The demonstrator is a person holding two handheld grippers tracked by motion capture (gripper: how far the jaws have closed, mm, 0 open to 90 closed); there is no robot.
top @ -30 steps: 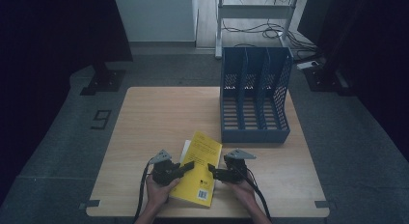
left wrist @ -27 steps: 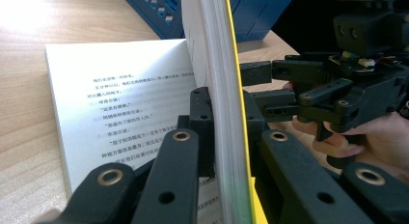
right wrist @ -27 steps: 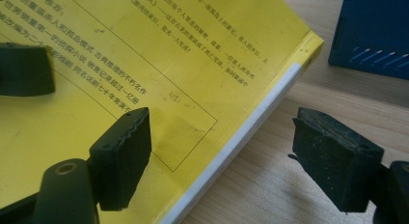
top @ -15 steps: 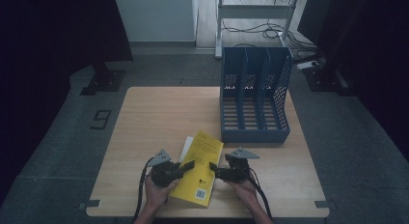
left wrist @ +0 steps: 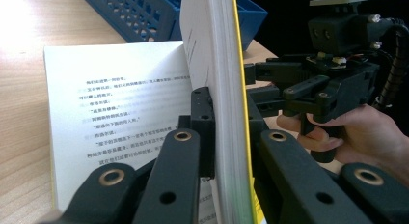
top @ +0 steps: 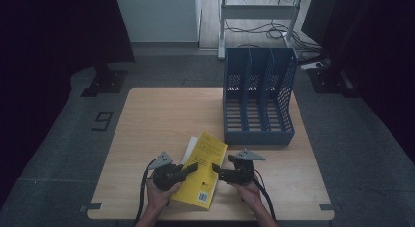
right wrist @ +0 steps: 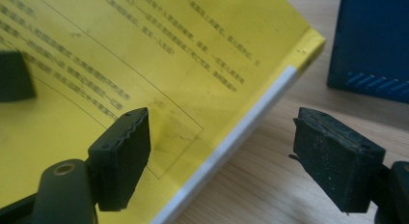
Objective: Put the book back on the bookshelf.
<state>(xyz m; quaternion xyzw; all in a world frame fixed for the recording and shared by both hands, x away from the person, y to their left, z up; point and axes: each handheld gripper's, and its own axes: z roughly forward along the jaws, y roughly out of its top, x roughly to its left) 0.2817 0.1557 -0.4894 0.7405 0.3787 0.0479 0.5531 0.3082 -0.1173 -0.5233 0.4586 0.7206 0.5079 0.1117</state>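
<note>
Already your left hand-held gripper (left wrist: 217, 137) clamps the yellow book (top: 204, 170), lying open near the counter's (top: 161, 114) front edge. It's light, floppy paper; take it near the spine. Your right hand-held gripper (right wrist: 222, 156) gapes wide, empty.

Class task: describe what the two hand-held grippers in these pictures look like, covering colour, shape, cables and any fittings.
Both the left gripper and right gripper are black, with linked arms on brass-coloured pivots. Each carries a grey three-cornered plate on top and trails a black cable. The right gripper's pads are blocky, with a ridged face. No sleeves are visible.
</note>
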